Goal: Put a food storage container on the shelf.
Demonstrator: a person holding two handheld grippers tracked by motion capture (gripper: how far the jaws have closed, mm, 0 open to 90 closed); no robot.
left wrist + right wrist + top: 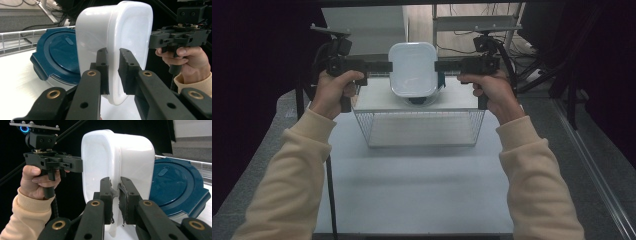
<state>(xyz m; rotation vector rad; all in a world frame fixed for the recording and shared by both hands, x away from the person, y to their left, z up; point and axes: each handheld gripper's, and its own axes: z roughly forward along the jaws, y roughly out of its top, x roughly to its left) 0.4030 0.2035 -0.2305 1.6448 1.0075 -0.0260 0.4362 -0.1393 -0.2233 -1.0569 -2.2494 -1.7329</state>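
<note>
A white plastic tub (413, 69) with rounded corners is held off the surface, its open side turned toward the high camera. My left gripper (389, 66) is shut on the tub's left rim, the wall pinched between the jaws (113, 72). At the opposite rim my right gripper (437, 66) is shut on the tub (125, 157), both pads pressed to the wall (115, 200). Behind and below the tub lies a round container with a dark blue clip lid (60, 57) (172, 187), partly hidden by the tub in the high view (441, 84).
The blue-lidded container rests on a white board (372, 100) on top of an upturned wire basket (422, 127), which stands on the white table (412, 190). Dark curtains flank both sides. Metal frames and cables stand behind the basket.
</note>
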